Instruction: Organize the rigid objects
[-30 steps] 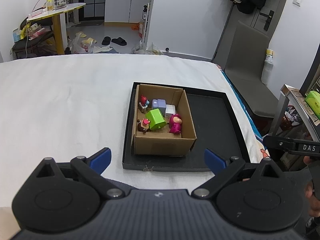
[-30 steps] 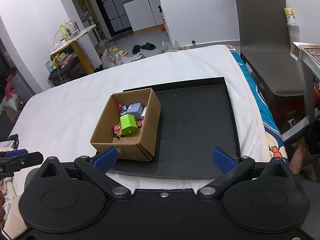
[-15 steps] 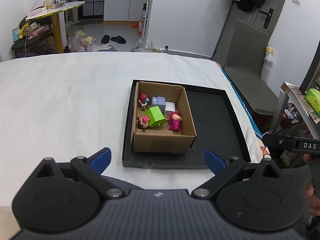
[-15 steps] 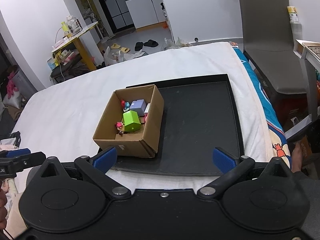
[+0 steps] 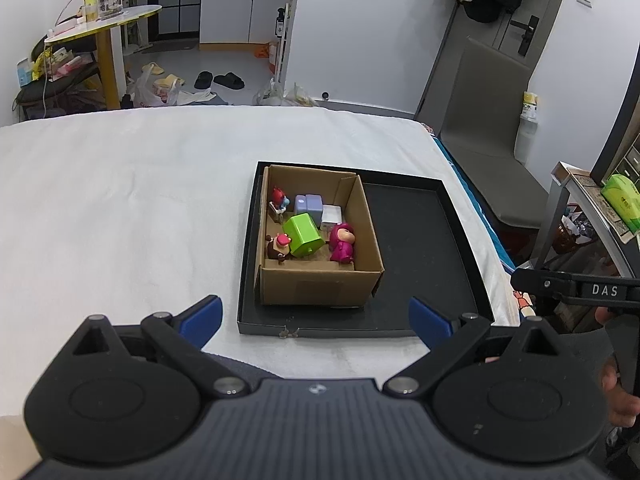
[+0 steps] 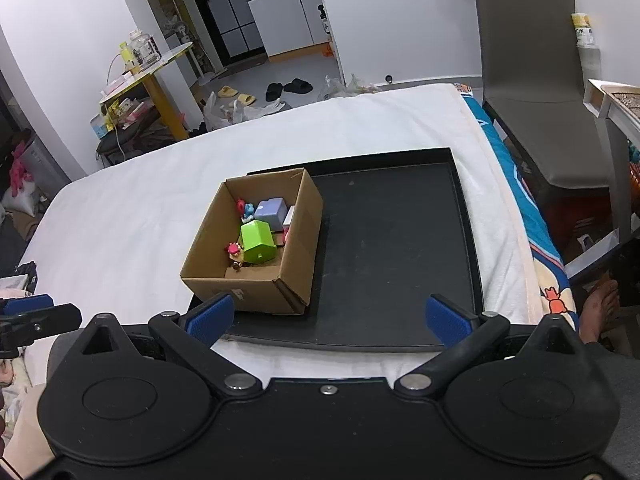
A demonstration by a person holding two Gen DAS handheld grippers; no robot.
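a white-sheeted bed (image 5: pixel 120 200) carries a black tray (image 5: pixel 420 248). at the tray's left edge, small toys (image 5: pixel 306 228) are gathered in a cardboard box (image 5: pixel 320 288); the rest is bare, fitting sorted or awaiting unpacking. left gripper (image 5: pixel 316 318) and right gripper (image 6: pixel 328 318) are spread wide, nothing held.

The cardboard box (image 5: pixel 320 284) is sitting in the left part of the black tray (image 5: pixel 420 248), its top standing open, so access from above is staying free. Inside, a green block (image 5: pixel 303 234), a magenta figure (image 5: pixel 342 242), a lilac block (image 5: pixel 309 207), a white block (image 5: pixel 332 216) and two small figures are crowding the far and middle floor; only the near strip is lying bare. The box walls are blocking any sideways approach. To the right of the box, the tray floor is lying bare up to its raised rim. The white bed (image 5: pixel 120 208) to the left is lying bare too. Both grippers are hovering apart, short of the tray.
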